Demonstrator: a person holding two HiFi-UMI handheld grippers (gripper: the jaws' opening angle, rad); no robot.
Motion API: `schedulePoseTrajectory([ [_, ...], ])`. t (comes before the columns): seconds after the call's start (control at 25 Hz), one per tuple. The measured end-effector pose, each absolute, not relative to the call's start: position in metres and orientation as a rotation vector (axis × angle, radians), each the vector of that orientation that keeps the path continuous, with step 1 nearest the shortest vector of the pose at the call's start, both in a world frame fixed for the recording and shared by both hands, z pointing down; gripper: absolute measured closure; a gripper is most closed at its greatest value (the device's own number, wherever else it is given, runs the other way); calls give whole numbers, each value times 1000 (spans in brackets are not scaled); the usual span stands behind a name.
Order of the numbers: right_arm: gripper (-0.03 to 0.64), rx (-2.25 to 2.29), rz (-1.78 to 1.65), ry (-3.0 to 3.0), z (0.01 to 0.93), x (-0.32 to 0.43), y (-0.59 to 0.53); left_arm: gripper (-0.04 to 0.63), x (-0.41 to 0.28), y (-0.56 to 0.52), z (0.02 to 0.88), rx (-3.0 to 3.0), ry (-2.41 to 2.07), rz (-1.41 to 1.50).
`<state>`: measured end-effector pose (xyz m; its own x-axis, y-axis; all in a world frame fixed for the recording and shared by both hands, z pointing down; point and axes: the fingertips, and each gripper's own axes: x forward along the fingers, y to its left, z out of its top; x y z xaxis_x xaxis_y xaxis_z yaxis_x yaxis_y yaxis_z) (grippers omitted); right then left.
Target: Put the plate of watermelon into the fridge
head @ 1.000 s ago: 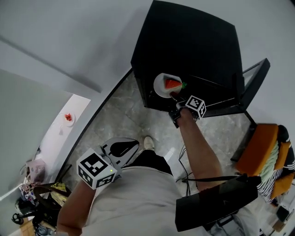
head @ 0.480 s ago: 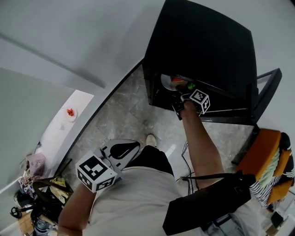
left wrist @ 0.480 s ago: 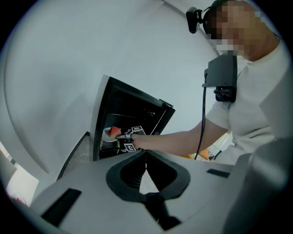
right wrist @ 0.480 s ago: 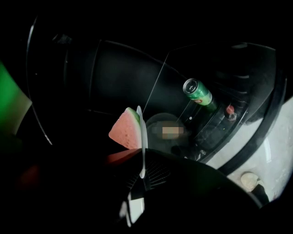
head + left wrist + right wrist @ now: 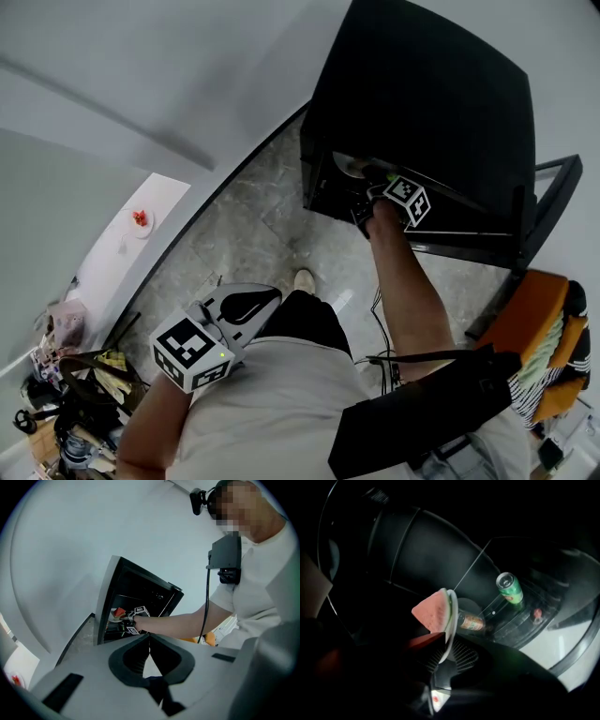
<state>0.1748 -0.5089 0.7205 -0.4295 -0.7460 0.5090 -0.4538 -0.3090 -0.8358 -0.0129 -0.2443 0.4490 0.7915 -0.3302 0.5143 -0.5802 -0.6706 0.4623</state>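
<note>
**A:** What's the view from overhead showing?

**B:** The person is reaching the right gripper [image 5: 367, 192] into the open black fridge [image 5: 422, 103]. The plate [image 5: 349, 166] is just slipping under the fridge's top edge, so what's on it is hiding from me there. The left gripper [image 5: 248, 302] is hanging near the waist, well apart from the fridge.

**A:** And the left gripper view?

**B:** Its jaws are lying together with nothing between them. Far off, the plate is sitting roughly level in the fridge mouth, and the red watermelon [image 5: 119, 611] wedge is riding on top of it.

**A:** And the right gripper view?

**B:** The jaws are clamping tight on the plate's near rim, and the wedge is resting on the plate. Inside, a brown bottle [image 5: 471, 620] seems to be lying on the glass shelf [image 5: 511, 620] just beyond the plate. A green can [image 5: 509, 588] is showing farther in, to the right. It's too dark for me to make out anything else in there.

**A:** So how should the setting-down go?

**B:** As I'm judging it, the plate is hanging above the shelf and not yet down. I'd be keeping it level so the wedge isn't sliding. I'd be easing it onto bare glass clear of the bottle, which could roll if the rim nudges it. I wouldn't be letting go until the base is sitting flat.
</note>
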Motion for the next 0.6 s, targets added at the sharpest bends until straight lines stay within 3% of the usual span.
schedulePoseTrajectory([
  [0.4, 533, -1651, -1782, 1833, 721, 177, -508, 583, -11, -243, 446, 2334, -669, 495],
  [0.6, 460, -1706, -1782, 1943, 722, 177, -502, 583, -8, -241, 445, 2338, -661, 509],
])
